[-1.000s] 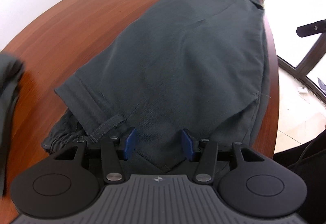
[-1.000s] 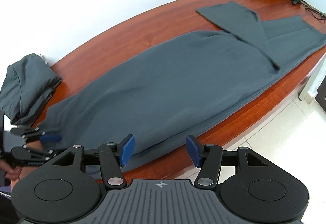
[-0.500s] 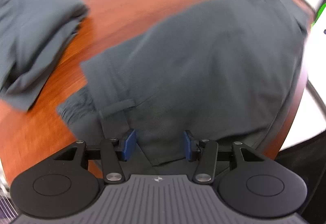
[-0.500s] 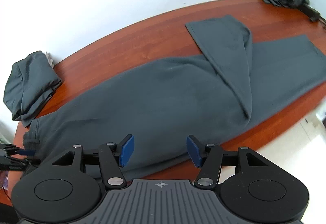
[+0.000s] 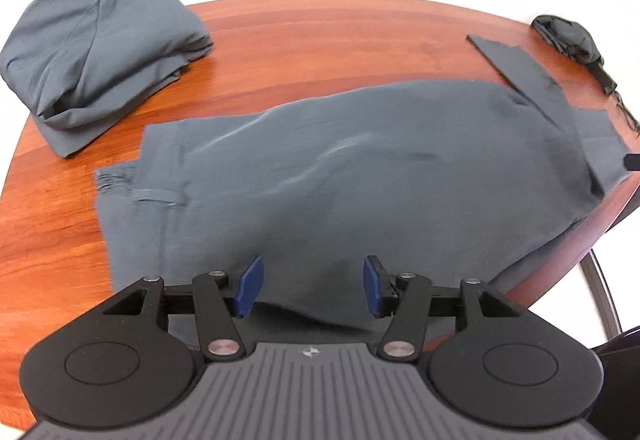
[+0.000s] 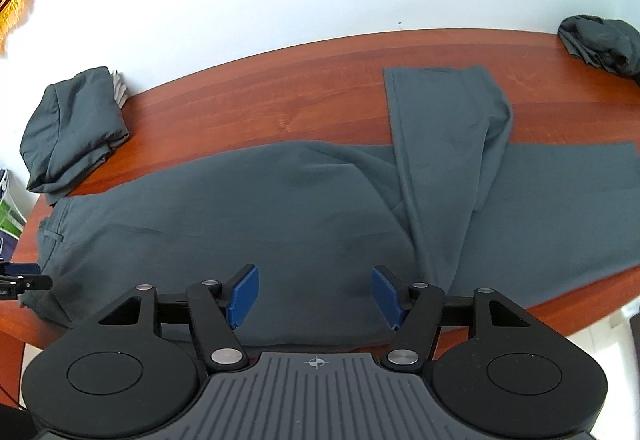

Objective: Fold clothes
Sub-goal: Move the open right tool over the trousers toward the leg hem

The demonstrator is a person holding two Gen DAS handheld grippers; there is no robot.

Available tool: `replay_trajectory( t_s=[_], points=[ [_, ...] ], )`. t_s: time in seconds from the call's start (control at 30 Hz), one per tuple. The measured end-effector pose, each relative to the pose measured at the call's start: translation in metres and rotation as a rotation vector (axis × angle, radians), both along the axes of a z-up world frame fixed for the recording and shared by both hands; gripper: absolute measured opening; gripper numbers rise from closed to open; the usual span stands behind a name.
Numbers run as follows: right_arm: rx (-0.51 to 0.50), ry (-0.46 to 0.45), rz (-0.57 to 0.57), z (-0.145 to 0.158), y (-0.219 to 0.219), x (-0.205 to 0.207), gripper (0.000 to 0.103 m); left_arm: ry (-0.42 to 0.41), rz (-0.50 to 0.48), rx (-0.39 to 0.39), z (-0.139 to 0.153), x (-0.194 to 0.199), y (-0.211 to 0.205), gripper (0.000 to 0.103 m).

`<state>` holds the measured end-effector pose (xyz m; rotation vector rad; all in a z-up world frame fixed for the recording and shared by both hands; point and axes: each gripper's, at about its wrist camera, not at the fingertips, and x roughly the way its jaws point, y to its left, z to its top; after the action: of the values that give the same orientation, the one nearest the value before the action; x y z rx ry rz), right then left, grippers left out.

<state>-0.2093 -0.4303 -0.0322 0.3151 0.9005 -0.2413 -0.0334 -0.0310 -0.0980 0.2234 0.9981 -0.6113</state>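
Grey trousers (image 6: 248,224) lie along the table (image 6: 320,96) — both tongs, left (image 5: 311,287) and right (image 6: 315,295), hover over them, just opening, pinching nothing.

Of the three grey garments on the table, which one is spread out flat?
The trousers in the middle; the folded bundle and the crumpled heap sit at the far corners.

Left gripper (image 5: 311,287) jaws just widened, nothing gripped; right gripper (image 6: 315,297) likewise
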Motion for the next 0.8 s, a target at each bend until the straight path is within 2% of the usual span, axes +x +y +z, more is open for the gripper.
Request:
replay_trajectory(
  t_s=[0.2,0.4,0.63,0.8],
  points=[
    [-0.011,0.014,0.014,0.003,-0.023,0.013,0.065,0.000,0.029,-0.042,0.015,-0.011,-0.034,0.064],
    [-0.037,0.034,-0.002,0.007,-0.047,0.032,0.066,-0.009,0.054,-0.067,0.019,0.004,-0.063,0.064],
    [-0.066,0.039,-0.017,0.008,-0.086,0.061,0.067,-0.019,0.048,-0.051,0.020,0.022,-0.096,0.064],
    [-0.087,0.049,0.034,0.005,-0.114,0.089,0.067,-0.020,0.111,-0.046,0.030,0.018,-0.111,0.067]
  ],
)
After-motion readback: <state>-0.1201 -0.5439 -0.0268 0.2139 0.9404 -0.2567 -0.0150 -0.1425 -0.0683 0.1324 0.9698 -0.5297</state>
